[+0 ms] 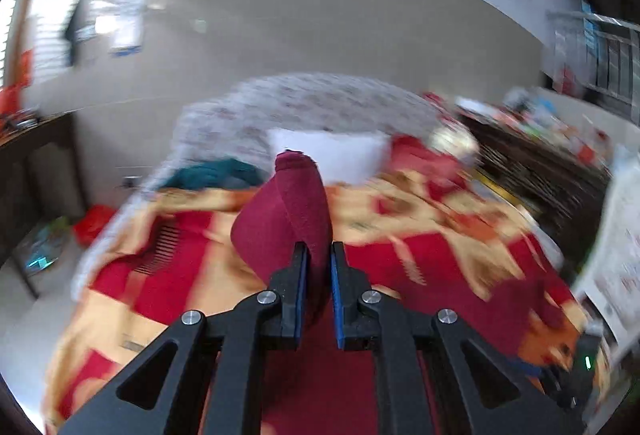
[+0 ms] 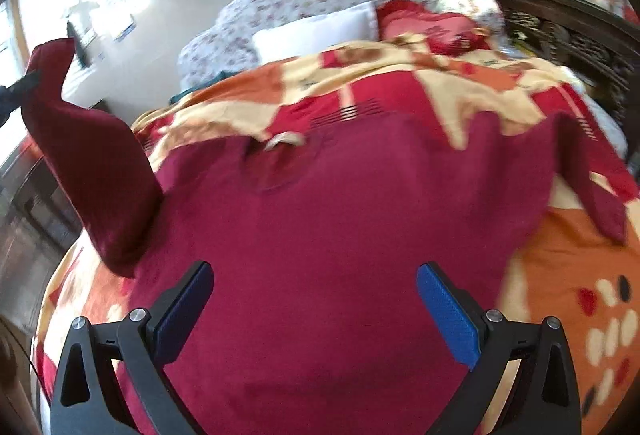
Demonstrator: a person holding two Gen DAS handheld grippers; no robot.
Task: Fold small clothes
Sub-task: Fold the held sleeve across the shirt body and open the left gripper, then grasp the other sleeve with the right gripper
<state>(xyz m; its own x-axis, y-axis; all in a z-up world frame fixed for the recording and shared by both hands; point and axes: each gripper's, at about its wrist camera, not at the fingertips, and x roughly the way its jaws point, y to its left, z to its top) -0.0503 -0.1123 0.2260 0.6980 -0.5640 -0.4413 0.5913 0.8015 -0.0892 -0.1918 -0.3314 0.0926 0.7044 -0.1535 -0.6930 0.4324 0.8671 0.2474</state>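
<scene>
Here the maroon garment (image 2: 320, 235), a small long-sleeved top, lies spread front-up across the near part of the bed, on the red and cream patterned blanket (image 2: 400, 83), its neckline (image 2: 280, 143) toward the pillows and its hem toward the bed's near edge. The left gripper (image 1: 319, 255) has its jaws pinched narrow on the left sleeve (image 2: 80, 139), which stands lifted clear of the blanket at the bed's left edge while the rest of the top lies flat. The right gripper (image 2: 316, 299) hovers above the lower body of the top with its blue pads wide apart and nothing between them. The other sleeve (image 2: 600, 187) lies slack toward the right edge of the bed. The cloth looks soft, light and limp, probably a fleecy knit: it should drape and bend wherever it is unsupported, so a lifted part will likely sag and drag the panel beneath it. It seems to have enough nap that the pads ought not to slip. Good places to take hold are the sleeve cuffs, the shoulder seams and the hem corners, pinching a single layer at its edge, with the free gripper pressing the body flat to keep the fold line straight.
</scene>
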